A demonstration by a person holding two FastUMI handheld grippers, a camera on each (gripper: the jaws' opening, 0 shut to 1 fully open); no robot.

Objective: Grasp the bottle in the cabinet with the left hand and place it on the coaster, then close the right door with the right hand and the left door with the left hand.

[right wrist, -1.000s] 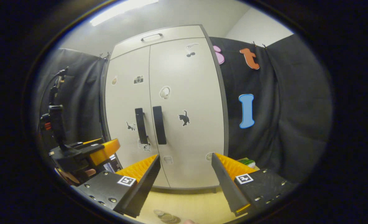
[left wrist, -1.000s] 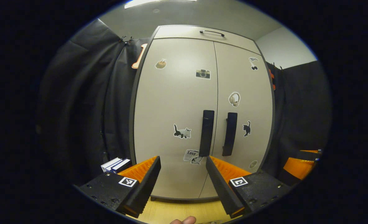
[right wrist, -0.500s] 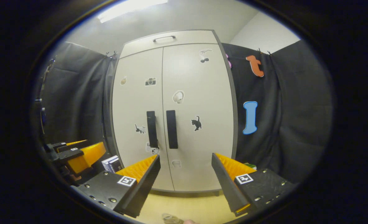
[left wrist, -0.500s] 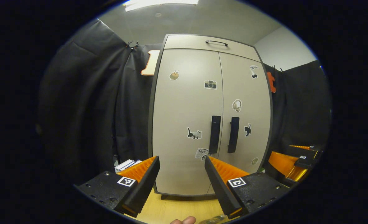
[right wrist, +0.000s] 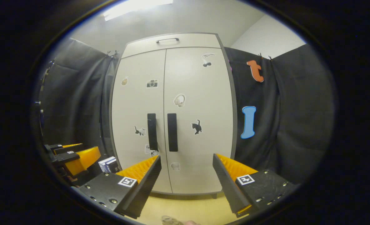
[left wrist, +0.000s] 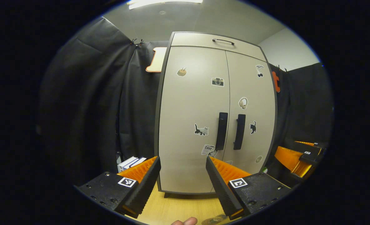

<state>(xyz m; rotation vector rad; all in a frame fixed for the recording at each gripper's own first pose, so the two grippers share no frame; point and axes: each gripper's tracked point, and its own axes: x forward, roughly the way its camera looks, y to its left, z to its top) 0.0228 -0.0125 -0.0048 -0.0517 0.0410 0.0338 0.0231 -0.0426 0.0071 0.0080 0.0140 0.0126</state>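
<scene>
Both grippers face the cabinet (left wrist: 216,118), whose left door (left wrist: 192,118) and right door (left wrist: 250,112) stand flush and shut, handles side by side at the centre seam. The left gripper (left wrist: 182,181) holds its jaws spread wide with nothing between them; the right gripper (right wrist: 186,181) is likewise spread and empty. Both hang in front of the cabinet, clear of its doors, above the pale wooden tabletop (left wrist: 178,209) on which the cabinet stands.

The bottle and coaster cannot be made out with certainty: a small round, partly clear shape lies at the tabletop's near edge, in front of the cabinet (right wrist: 169,220), too cropped to identify. The task appears complete or nearly so.

Risk, as a judgement: a gripper swung low could knock whatever sits at that near edge; a door not fully latched could drift open.

Left of the cabinet, a few boxes or books (left wrist: 130,162) stand on the table. Black cloth walls (right wrist: 291,118) flank the cabinet; a pale ceiling with a strip light (right wrist: 138,4) lies above.
</scene>
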